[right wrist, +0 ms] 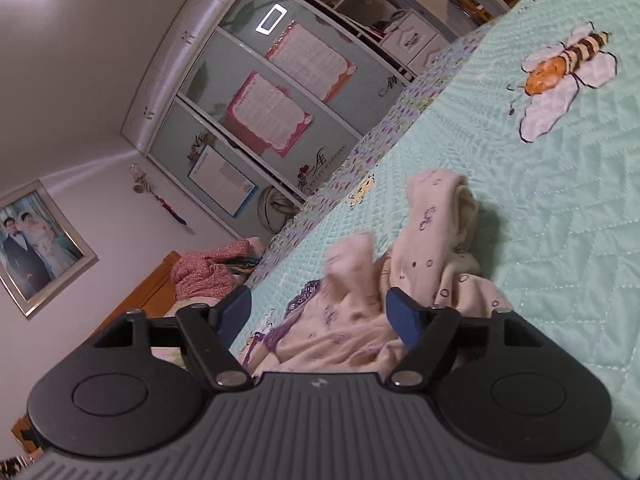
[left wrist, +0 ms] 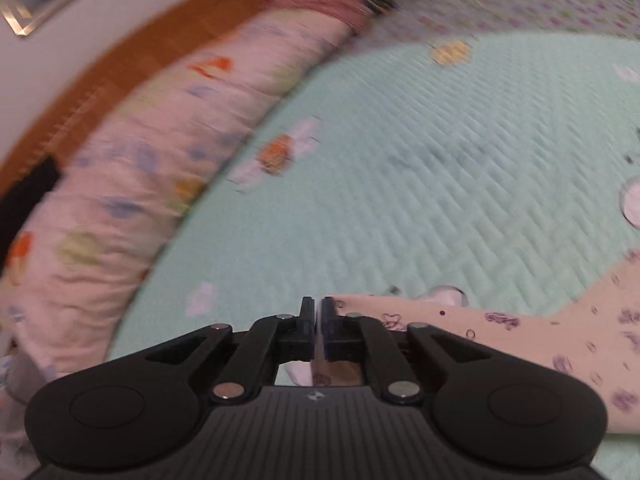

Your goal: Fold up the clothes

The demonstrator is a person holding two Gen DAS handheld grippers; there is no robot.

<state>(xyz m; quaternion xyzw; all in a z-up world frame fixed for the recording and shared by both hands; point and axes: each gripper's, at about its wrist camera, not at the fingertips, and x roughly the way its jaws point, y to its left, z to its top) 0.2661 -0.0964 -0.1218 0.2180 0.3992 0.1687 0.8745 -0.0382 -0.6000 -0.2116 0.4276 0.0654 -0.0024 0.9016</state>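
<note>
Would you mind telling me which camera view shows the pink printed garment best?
The right wrist view: the pink printed garment lies bunched and fairly sharp on the green quilt, between the open right gripper. The left wrist view shows only a blurred strip beside the shut left gripper.

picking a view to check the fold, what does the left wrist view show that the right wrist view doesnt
Only the left wrist view: the left gripper, shut, a thin strip of the pink printed garment between its fingers, and a long floral pillow.
Only the right wrist view: the right gripper, open over the bunched garment, a wardrobe, a framed photo.
Both: the garment, the mint quilted bedspread, a bee appliqué.
</note>
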